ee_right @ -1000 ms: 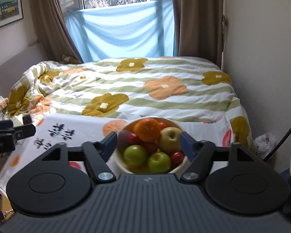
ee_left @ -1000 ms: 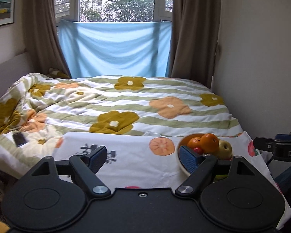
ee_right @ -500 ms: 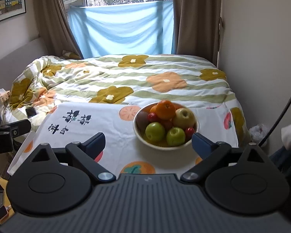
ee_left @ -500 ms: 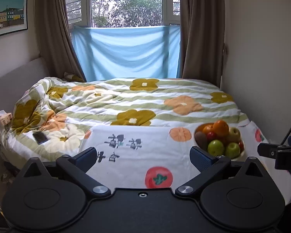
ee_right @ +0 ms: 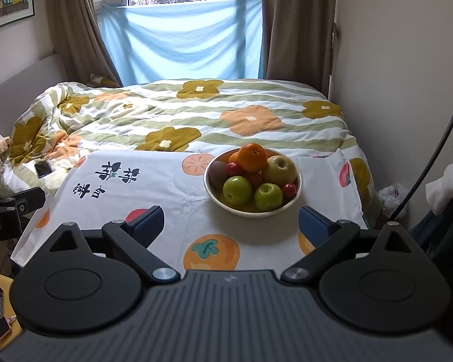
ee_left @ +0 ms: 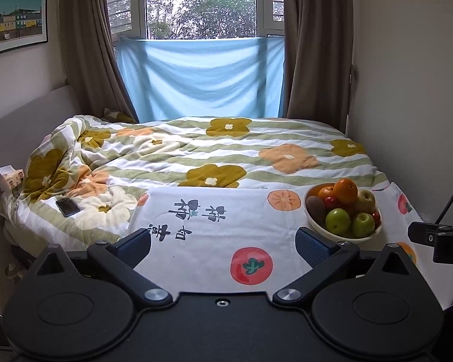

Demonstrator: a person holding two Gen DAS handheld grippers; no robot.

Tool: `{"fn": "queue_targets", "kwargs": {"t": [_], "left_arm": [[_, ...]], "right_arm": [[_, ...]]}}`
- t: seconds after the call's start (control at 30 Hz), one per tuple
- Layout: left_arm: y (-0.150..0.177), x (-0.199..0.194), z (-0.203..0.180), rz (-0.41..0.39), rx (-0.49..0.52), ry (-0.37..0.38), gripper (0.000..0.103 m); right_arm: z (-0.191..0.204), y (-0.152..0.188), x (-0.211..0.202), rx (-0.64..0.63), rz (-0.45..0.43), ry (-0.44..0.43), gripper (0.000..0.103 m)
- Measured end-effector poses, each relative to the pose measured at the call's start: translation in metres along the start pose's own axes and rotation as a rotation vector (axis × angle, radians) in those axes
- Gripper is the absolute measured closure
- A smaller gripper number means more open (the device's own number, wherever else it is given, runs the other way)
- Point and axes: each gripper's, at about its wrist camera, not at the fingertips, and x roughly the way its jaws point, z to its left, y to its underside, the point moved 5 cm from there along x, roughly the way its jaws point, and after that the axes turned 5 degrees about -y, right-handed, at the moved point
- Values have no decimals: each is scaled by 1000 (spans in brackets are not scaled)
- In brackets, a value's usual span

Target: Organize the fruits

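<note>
All fruit piled in bowl (ee_right: 294,199) at 12 o'clock of R gripper (ee_right: 230,221); fits sorted or unsorted. L gripper (ee_left: 223,241) & R both spread wide, empty; kiwi (ee_right: 218,172), prob., at bowl's 9.

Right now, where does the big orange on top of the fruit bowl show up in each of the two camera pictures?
Left wrist view: the orange sits right of centre, topping the fruit bowl.
Right wrist view: the orange is near the centre, topping the same bowl.
Shared landmark: the phone on the quilt, far left.
</note>
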Motion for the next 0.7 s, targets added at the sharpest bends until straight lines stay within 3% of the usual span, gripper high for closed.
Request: {"fn": "queue_targets", "kwargs": {"t": [0.7], "left_arm": [[1,-2,-1,1,22,11,0]], "right_arm": [[-5,0,-3,31,7,32,0]]}}
